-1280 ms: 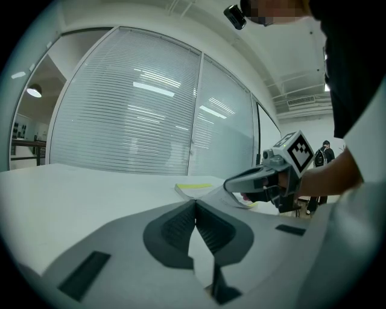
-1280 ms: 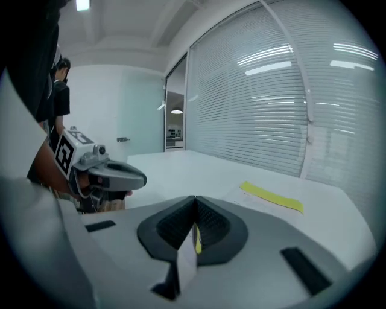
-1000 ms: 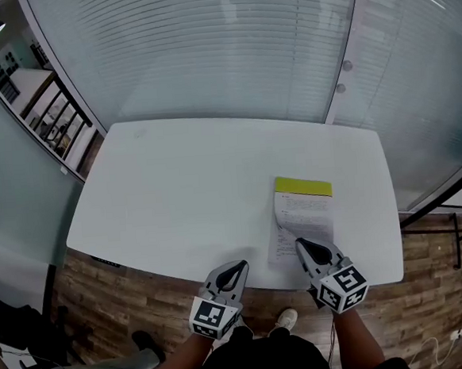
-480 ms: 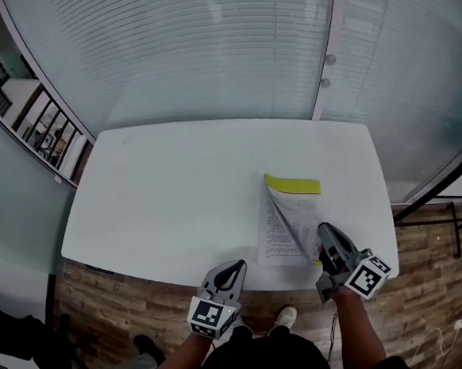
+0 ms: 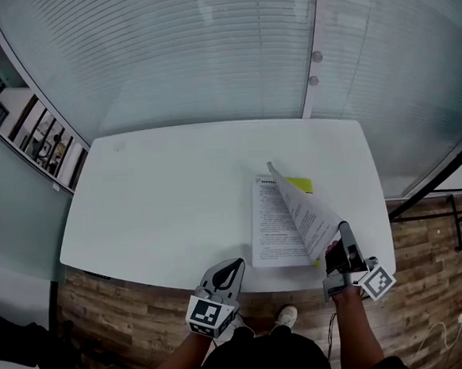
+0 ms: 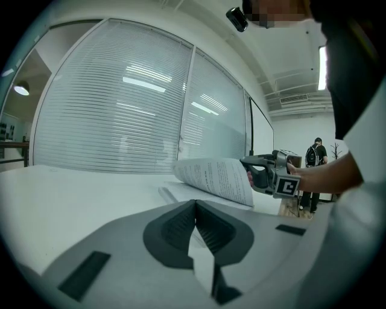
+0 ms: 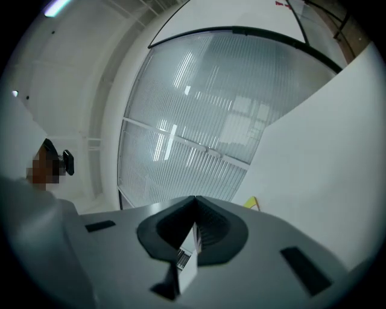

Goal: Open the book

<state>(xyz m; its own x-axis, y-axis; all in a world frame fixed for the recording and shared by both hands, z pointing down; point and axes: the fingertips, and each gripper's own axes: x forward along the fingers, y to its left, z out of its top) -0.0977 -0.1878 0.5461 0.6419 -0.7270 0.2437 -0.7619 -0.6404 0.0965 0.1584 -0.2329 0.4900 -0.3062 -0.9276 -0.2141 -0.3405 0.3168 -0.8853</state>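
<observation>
Book (image 5: 276,230) lies on the white table (image 5: 160,193), at about 4 o'clock from the table's centre in my head view, close to the near edge. It's partly open. The top leaf (image 5: 309,213) is up off the stack, curled, and swung out toward 4 o'clock, with printed text on its face. The page under it lies flat and also shows text. A yellow strip (image 5: 298,185) peeks out behind the raised leaf at the book's 12 o'clock end.

My right gripper (image 5: 343,241) is at the book's 5 o'clock corner with its jaws fully closed, pinching the leaf's near edge. Its own view confirms this: a thin white sheet edge with barcode-like print is clamped between the pads, and nothing else is in there. From the left gripper view I see it holding the leaf in an arch above the table, clear of the page below.

My left gripper (image 5: 232,265) is over the table's near edge at 6 o'clock, at the book's 8 o'clock and apart from it. Its jaws meet at the tips with nothing between them, and I can't see it touching anything. It points across the table toward the blinds (image 5: 181,56) at 12 o'clock.

I can't tell whether the raised leaf is the cover or an inside page.
</observation>
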